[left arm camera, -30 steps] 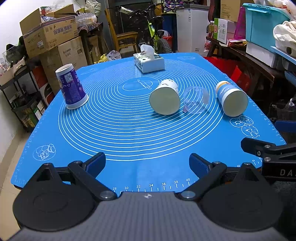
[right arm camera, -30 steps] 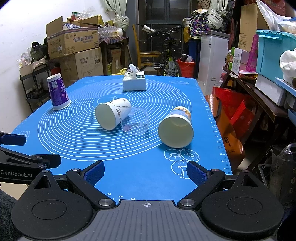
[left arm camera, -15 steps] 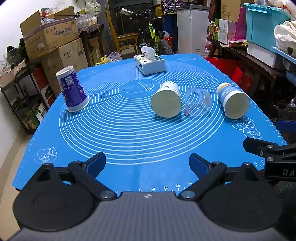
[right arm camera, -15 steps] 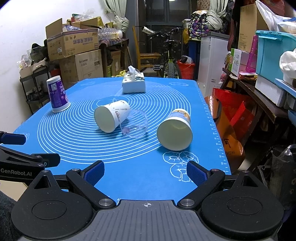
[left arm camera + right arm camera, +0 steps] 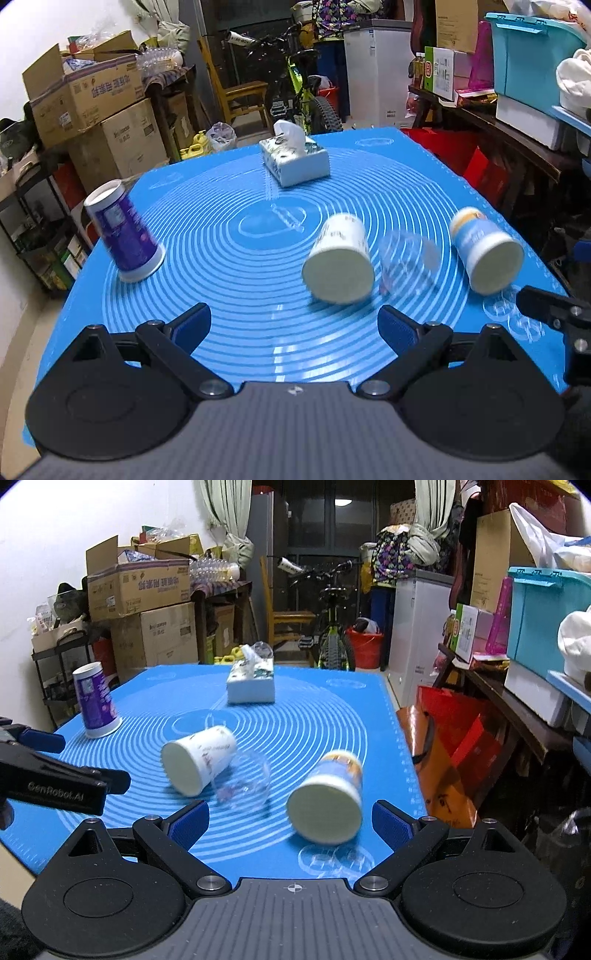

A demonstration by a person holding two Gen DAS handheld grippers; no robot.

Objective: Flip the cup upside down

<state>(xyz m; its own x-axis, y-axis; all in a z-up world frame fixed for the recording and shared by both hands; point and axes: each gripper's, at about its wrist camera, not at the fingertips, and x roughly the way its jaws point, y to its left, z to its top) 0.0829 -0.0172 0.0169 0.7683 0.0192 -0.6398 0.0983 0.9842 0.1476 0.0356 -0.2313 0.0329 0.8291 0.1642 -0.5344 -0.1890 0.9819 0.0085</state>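
Three cups lie on their sides on the blue mat [image 5: 229,258]: a white paper cup [image 5: 340,264] [image 5: 199,758], a clear plastic cup [image 5: 408,260] [image 5: 245,781] beside it, and a blue-and-yellow cup [image 5: 485,256] [image 5: 328,797], mouths toward me. A purple cup [image 5: 123,236] [image 5: 94,705] stands upside down at the left. My left gripper [image 5: 293,325] is open and empty, just short of the white cup. My right gripper [image 5: 291,821] is open and empty, with the blue-and-yellow cup just ahead between its fingers.
A tissue box [image 5: 293,162] [image 5: 251,685] stands at the far side of the mat. The mat's right edge drops to red bags [image 5: 454,734] and shelves. Cardboard boxes [image 5: 96,122] and a bicycle [image 5: 332,627] stand behind the table.
Both grippers have moved forward over the mat toward the lying cups, which now look larger and closer. The cups have not moved. Both grippers stay open.
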